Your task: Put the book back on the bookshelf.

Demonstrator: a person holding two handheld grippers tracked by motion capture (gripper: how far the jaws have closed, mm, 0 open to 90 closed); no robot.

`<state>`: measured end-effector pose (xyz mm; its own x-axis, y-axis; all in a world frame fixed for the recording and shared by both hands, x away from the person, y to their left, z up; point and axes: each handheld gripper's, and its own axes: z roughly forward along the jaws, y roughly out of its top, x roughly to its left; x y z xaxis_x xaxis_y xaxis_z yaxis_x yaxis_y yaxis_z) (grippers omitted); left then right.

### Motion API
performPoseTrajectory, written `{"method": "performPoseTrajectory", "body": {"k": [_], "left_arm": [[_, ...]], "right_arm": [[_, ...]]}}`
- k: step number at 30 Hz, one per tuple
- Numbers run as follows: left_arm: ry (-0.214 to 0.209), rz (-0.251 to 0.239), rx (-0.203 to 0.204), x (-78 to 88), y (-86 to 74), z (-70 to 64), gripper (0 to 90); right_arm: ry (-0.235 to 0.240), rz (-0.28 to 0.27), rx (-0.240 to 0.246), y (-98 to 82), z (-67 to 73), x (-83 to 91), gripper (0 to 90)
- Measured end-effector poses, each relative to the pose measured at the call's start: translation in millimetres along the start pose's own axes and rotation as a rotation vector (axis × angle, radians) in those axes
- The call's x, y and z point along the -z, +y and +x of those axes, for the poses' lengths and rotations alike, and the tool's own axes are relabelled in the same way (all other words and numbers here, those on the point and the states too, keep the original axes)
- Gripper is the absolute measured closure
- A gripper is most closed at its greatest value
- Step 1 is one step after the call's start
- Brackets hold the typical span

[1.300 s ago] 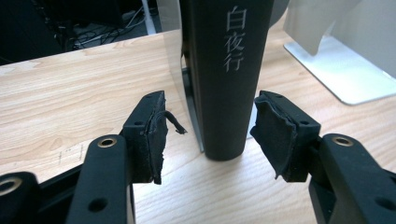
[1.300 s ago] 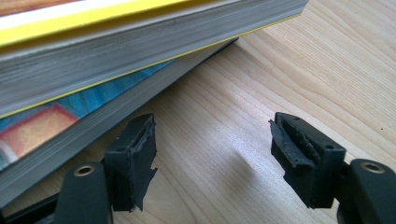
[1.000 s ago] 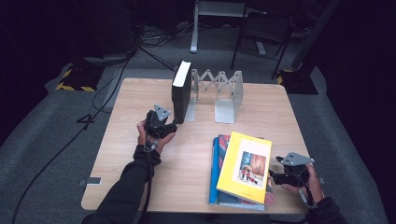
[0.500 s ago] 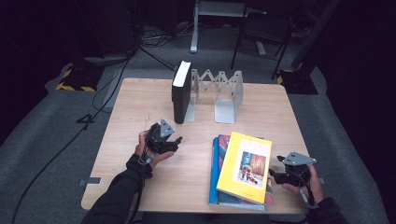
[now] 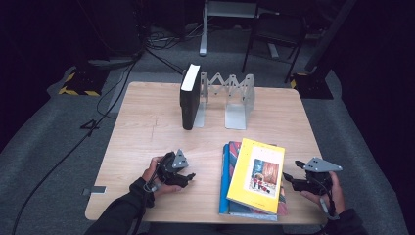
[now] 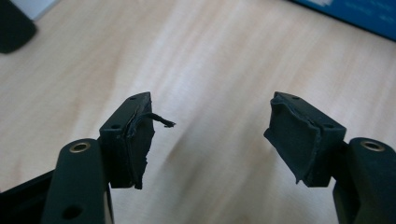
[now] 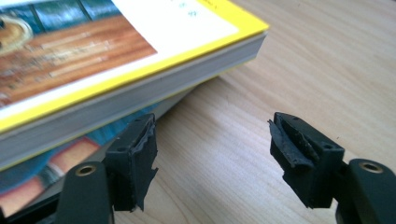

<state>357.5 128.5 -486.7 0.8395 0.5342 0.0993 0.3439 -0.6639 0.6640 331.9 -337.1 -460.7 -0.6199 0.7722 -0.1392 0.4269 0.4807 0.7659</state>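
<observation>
A black book [image 5: 190, 98] stands upright against a folding metal book rack [image 5: 236, 100] at the back of the table. A yellow book [image 5: 257, 174] lies on top of a blue one [image 5: 225, 188] at the front right. My left gripper [image 5: 189, 176] lies low over bare wood left of the stack. Its jaws have just been opening and are open with nothing between them [image 6: 212, 100]. My right gripper [image 5: 288, 181] is open beside the stack's right edge, and its left pad [image 7: 140, 144] is close to the yellow book [image 7: 116, 42].
The wooden table [image 5: 147, 127] has free room on its left half and between rack and stack. A corner of the blue book [image 6: 359, 14] shows ahead of the left gripper. Cables and a chair stand on the grey floor beyond.
My left hand has come away from the black book, moving down toward the table's near edge and lower over the wood. The right gripper and the books have stayed put.
</observation>
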Motion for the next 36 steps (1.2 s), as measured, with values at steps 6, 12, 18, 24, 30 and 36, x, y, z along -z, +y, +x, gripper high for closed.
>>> {"method": "performPoseTrajectory", "body": {"k": [6, 12, 18, 24, 30, 36], "left_arm": [[-0.057, 0.021, -0.006, -3.0, -6.0, -12.2, 30.8], [-0.109, 0.008, 0.006, -5.9, -7.1, -10.6, 28.9], [-0.12, -0.003, 0.019, -6.8, -8.7, -9.2, 28.0], [-0.125, -0.02, 0.032, -8.6, -10.5, -9.3, 25.3], [-0.123, -0.033, 0.032, -10.1, -11.1, -10.1, 23.5], [-0.111, -0.039, 0.045, -13.6, -8.8, -14.1, 19.0]], "right_arm": [[0.035, -0.036, -0.002, 6.5, 6.4, 9.2, 30.6], [0.048, -0.07, -0.025, 15.4, 9.1, 21.1, 30.2], [0.079, -0.062, 0.0, 20.7, 18.7, 22.0, 29.8], [0.152, -0.035, 0.013, 25.2, 34.0, 19.1, 28.5], [0.232, 0.01, -0.014, 22.9, 41.1, 14.2, 27.9], [0.29, 0.044, -0.115, 18.6, 34.6, 8.8, 21.1]]}}
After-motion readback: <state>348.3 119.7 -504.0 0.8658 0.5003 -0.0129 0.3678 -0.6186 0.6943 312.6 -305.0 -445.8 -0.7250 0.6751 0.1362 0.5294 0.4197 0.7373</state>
